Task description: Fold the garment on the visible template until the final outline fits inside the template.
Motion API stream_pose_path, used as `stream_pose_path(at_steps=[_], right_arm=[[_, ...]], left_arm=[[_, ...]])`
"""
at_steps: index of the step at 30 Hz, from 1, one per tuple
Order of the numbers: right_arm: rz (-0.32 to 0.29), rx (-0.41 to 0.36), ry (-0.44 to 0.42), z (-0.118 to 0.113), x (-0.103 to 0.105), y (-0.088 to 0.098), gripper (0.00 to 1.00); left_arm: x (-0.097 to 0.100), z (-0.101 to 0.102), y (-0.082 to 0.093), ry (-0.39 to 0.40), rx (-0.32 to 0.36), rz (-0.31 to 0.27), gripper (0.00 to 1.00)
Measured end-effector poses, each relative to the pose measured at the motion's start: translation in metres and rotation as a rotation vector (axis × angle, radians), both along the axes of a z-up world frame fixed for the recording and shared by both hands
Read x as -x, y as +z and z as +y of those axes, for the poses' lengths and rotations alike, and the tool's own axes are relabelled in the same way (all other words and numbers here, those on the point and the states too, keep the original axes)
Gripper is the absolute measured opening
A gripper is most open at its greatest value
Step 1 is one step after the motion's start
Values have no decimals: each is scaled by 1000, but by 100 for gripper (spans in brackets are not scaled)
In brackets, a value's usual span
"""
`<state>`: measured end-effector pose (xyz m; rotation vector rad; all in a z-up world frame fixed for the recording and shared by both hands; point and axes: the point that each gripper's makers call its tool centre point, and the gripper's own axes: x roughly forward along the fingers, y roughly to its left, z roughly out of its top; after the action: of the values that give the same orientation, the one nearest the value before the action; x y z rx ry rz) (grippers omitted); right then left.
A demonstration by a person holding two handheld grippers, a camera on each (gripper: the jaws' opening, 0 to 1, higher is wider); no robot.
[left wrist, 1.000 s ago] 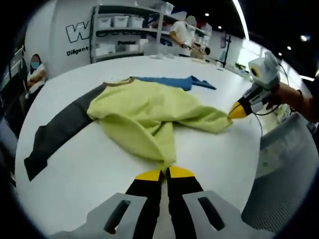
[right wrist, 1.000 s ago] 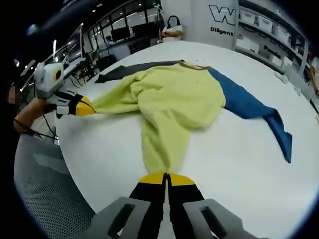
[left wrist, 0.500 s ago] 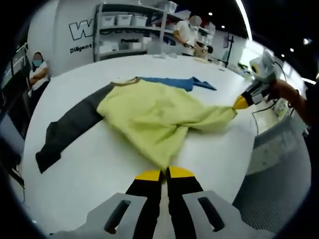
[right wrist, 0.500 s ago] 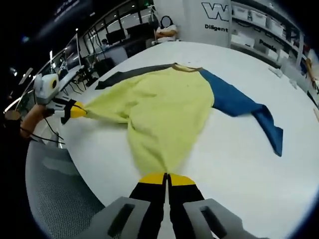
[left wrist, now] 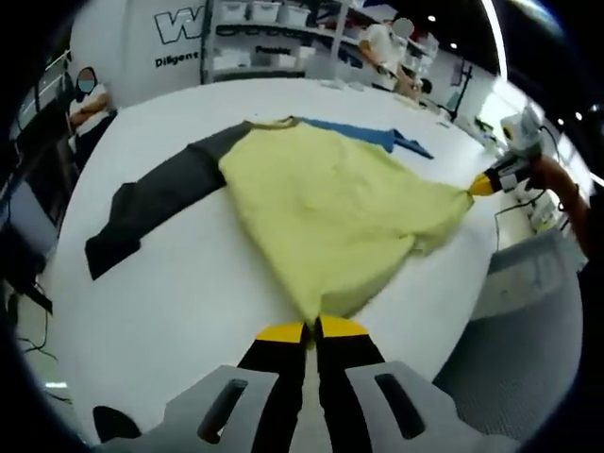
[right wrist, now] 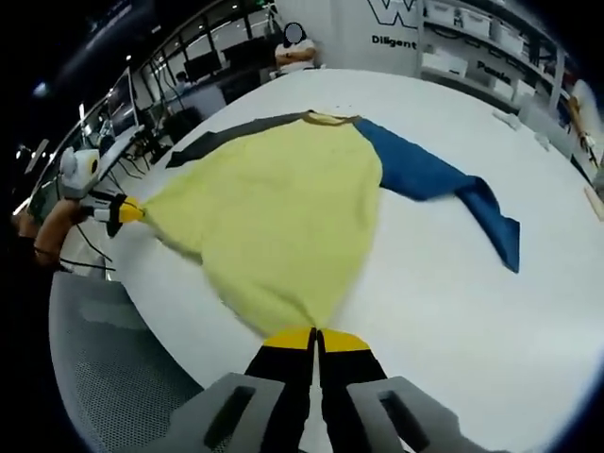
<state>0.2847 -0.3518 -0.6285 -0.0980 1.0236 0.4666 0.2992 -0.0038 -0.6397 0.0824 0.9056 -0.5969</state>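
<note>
White round tabletop [left wrist: 179,283] in a large hall, grey mesh at its near edge, shelving with bins [left wrist: 274,14] and a lettered wall far behind.

In the left gripper view, left gripper [left wrist: 313,330] at 6 o'clock, yellow-tipped jaws pressed together on a corner of the garment's [left wrist: 330,203] hem. Garment spread flat and smooth over the tabletop: yellow-green body, dark grey sleeve [left wrist: 156,193] out toward 9 o'clock, blue sleeve [left wrist: 373,137] toward 1 o'clock, collar farthest off. At 3 o'clock, the right gripper [left wrist: 479,185], held in a hand, pinching the other hem corner, cloth drawn taut to a point.

In the right gripper view, right gripper [right wrist: 314,338] at 6 o'clock, jaws shut on the yellow-green hem [right wrist: 283,208]; left gripper [right wrist: 125,211] at 9 o'clock, clamped on the far corner. Blue sleeve [right wrist: 444,189] lying toward 2 o'clock, grey sleeve [right wrist: 226,132] toward 11.

Farther back, a seated person [left wrist: 85,94] beside the wall and another standing at the shelves.
</note>
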Motion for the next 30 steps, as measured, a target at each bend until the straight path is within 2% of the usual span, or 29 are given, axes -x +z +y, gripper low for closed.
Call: stream_pose_path(at_steps=[3, 4, 7, 11, 14, 21, 25, 28, 30], right_arm=[[9, 2, -22, -4, -2, -7, 0], [27, 0, -40, -6, -3, -13, 0], [57, -6, -42, -3, 0, -25, 0], [99, 8, -32, -3, 4, -42, 0], [111, -3, -55, -3, 4, -49, 0], [116, -20, -96, -4, 7, -50, 0], [121, -15, -112, -6, 12, -44, 0], [110, -32, -148, -6, 13, -36, 8], [109, -61, -176, -3, 14, -32, 13]], left_arm=[[-1, 6, -5, 25, 6, 27, 3], [-1, 10, -9, 55, 5, 46, 3], [0, 8, -18, 74, 19, 81, 3], [1, 9, -29, 48, -38, 81, 3], [2, 8, -35, 61, -31, 96, 3], [7, 9, -38, 75, -21, 97, 5], [9, 14, -34, 70, -43, 91, 12], [12, 13, -24, 67, -37, 73, 20], [11, 7, -20, 76, -3, 78, 22]])
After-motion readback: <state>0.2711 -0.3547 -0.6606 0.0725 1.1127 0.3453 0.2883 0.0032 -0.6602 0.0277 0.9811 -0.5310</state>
